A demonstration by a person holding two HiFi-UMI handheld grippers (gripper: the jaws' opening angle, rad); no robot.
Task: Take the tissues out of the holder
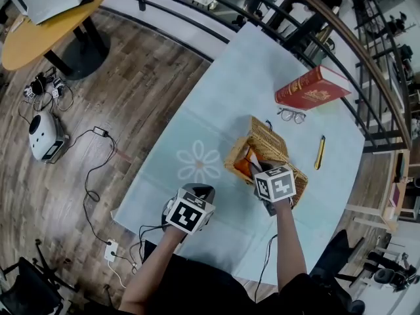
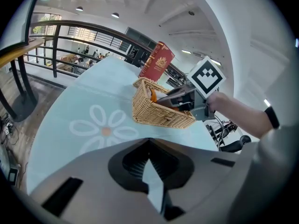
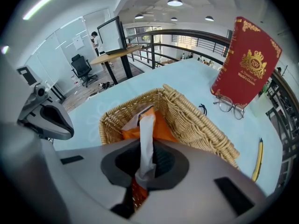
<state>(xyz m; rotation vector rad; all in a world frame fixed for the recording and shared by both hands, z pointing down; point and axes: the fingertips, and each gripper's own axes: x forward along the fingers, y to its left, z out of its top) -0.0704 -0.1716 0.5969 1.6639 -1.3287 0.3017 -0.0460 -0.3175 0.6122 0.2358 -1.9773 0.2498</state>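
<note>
A wicker basket stands on the pale blue table, with an orange tissue pack inside it. In the right gripper view a white tissue rises in a strip out of the pack. My right gripper is shut on that strip just above the basket. From the head view the right gripper reaches down into the basket's near end. My left gripper hangs over the table left of the basket, apart from it. Its jaws meet at the tips with nothing between them. The left gripper view shows the basket ahead.
A red book stands beyond the basket, with glasses in front of it. A yellow pen lies to the right. A flower print marks the tablecloth. A railing runs behind the table. Cables and a socket strip lie on the wooden floor at left.
</note>
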